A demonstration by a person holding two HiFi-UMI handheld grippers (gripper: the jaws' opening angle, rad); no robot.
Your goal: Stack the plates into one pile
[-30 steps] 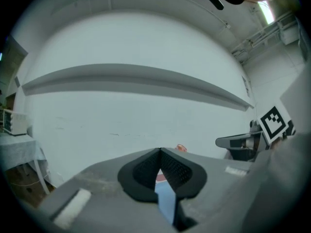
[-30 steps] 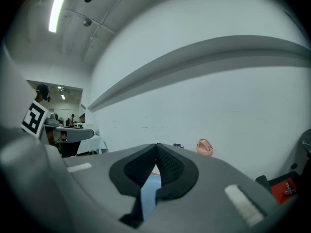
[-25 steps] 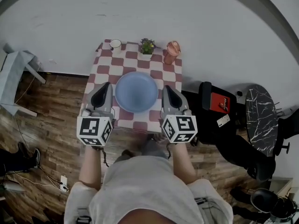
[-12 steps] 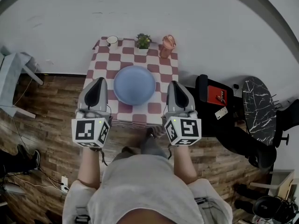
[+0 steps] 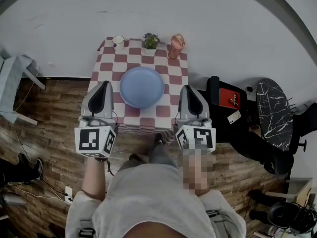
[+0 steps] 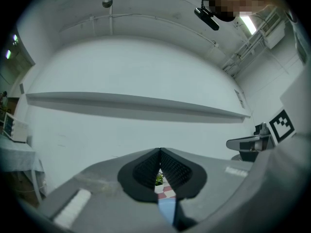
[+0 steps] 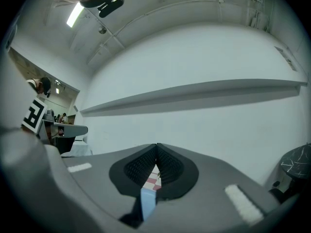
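A blue plate [image 5: 142,87] lies in the middle of a small table [image 5: 106,69] with a red-and-white checked cloth; whether more plates lie under it I cannot tell. My left gripper [image 5: 102,86] hovers over the table's left edge, shut and empty. My right gripper [image 5: 188,89] hovers past the right edge, also shut and empty. In the left gripper view the left gripper [image 6: 160,152] has its pads together, with a sliver of the plate [image 6: 165,210] below them. The right gripper [image 7: 156,147] looks the same, with the plate [image 7: 147,199] showing beneath.
A white cup [image 5: 118,41], a small potted plant [image 5: 150,40] and an orange jug [image 5: 177,45] stand along the table's far edge by the white wall. A black chair [image 5: 225,103] and a round marble table [image 5: 275,114] stand to the right, a pale chair [image 5: 15,78] to the left.
Both grippers have drawn back from beside the plate toward the person and risen a little. The plate has stayed in place.
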